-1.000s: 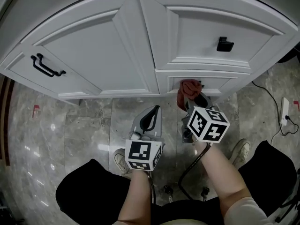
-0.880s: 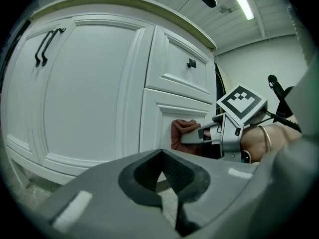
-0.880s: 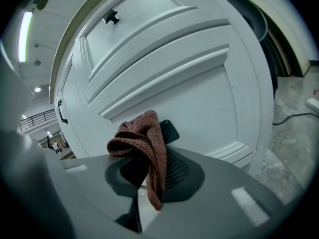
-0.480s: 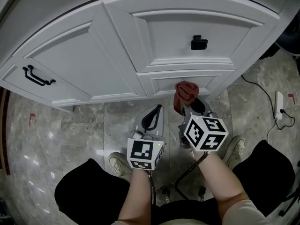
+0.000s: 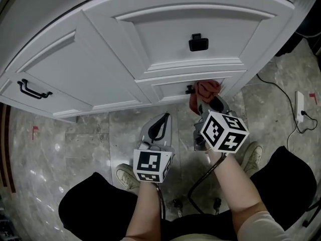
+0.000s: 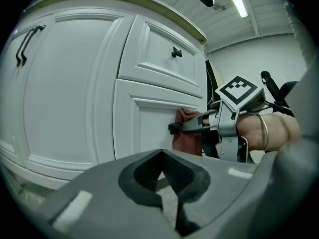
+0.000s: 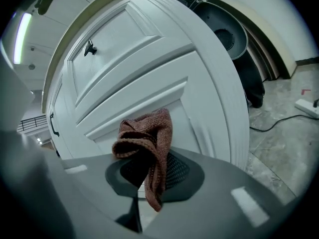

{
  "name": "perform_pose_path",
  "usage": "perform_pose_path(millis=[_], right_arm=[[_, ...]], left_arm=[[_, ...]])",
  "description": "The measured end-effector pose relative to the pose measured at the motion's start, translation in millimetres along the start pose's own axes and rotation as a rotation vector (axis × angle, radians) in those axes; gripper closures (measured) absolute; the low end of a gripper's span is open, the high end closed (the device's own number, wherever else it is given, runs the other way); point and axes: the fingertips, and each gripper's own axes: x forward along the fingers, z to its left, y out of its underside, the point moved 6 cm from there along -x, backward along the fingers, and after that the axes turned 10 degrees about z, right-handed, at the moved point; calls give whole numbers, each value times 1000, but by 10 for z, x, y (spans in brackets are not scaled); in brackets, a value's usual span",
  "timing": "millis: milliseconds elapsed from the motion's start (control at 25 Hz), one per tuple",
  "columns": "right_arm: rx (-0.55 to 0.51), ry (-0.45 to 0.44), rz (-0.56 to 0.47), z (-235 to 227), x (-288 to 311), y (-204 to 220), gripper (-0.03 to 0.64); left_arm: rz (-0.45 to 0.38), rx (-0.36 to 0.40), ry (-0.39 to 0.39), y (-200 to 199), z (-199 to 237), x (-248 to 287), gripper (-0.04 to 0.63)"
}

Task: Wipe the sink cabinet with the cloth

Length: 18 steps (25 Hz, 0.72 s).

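Observation:
The white sink cabinet (image 5: 115, 64) fills the top of the head view. My right gripper (image 5: 204, 98) is shut on a reddish-brown cloth (image 5: 206, 90) and holds it against the lower panel, below the drawer with the black knob (image 5: 198, 42). In the right gripper view the cloth (image 7: 147, 138) hangs bunched from the jaws, close to the cabinet (image 7: 149, 68). My left gripper (image 5: 159, 126) hovers over the floor left of it, shut and holding nothing. The left gripper view shows the cloth (image 6: 187, 139) touching the cabinet (image 6: 65, 108).
A black bar handle (image 5: 30, 89) sits on the left door. On the grey marble floor (image 5: 75, 144) lie a white power strip (image 5: 301, 113) with its cable and the person's shoes (image 5: 125, 174). A dark bin (image 7: 234, 39) stands beyond the cabinet's right end.
The right gripper has carried the cloth rightward along the lower panel, and the head view has shifted right too. The left gripper stays about where it was.

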Motion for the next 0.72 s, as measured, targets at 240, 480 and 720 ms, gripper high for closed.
perform_pose_path(millis=[240,480,720], right_arm=[[-23,20,-5,-116,-33,-6,531],[-23,99,-16,-459,-174,-99,531],[-80,135,-21,-590,-275,-114,531]], left_arm=[[-28,-6,24,-80,-92,121,594],[-37,29,94,-141,-373,283,595],[-76,6,135,-212,-521,365,595]])
